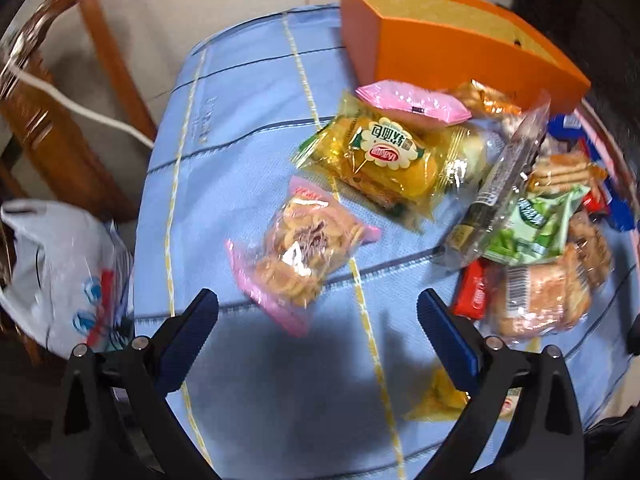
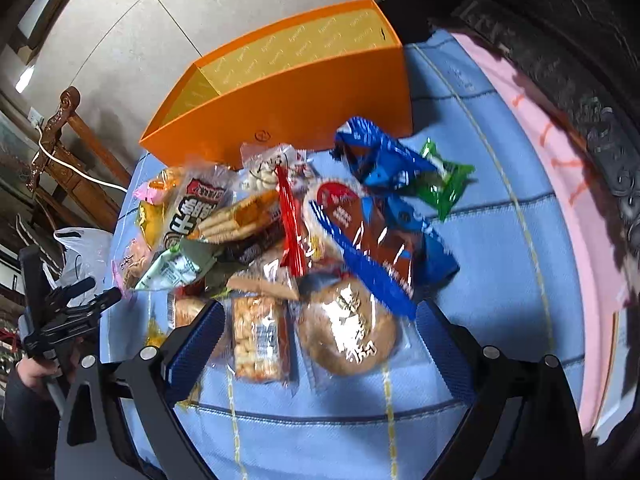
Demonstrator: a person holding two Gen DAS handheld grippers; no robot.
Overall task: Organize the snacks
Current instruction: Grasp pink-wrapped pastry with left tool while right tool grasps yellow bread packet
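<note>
On the blue striped tablecloth [image 2: 500,240], the heap of snacks [image 2: 288,248] is sitting loose in front of the orange box [image 2: 304,108], which is standing open at 12 o'clock of the pile and, as far as its yellow lining shows, is holding nothing yet. Nothing looks sorted so far.

Risks, biggest first:
- Box: it is looking light and is standing at the far table edge. A packet pushed in hard is likely to shove it off the back.
- Pile: packets are overlapping, slick film on film. Pulling one is likely dragging its neighbours out too.
- Right gripper [image 2: 316,320]: jaws are standing wide, empty, hovering above the round cake pack [image 2: 348,332] and the peanut bar [image 2: 260,340] at 6 o'clock of the pile. A close here may be catching both, or only a film edge.
- Left gripper [image 1: 318,308]: also spread wide and holding nothing, aiming at the pink-edged cracker bag [image 1: 304,248], which is lying apart at 8 o'clock from the yellow bread pack [image 1: 384,160]. Crackers are brittle; a hard squeeze is going to crush them.
- Small yellow packet [image 1: 436,400]: it is lying under the left jaw's arm and is easy to knock aside.

Other container: a white plastic bag [image 1: 60,272] is hanging off the table at 9 o'clock; contents can't be told.
</note>
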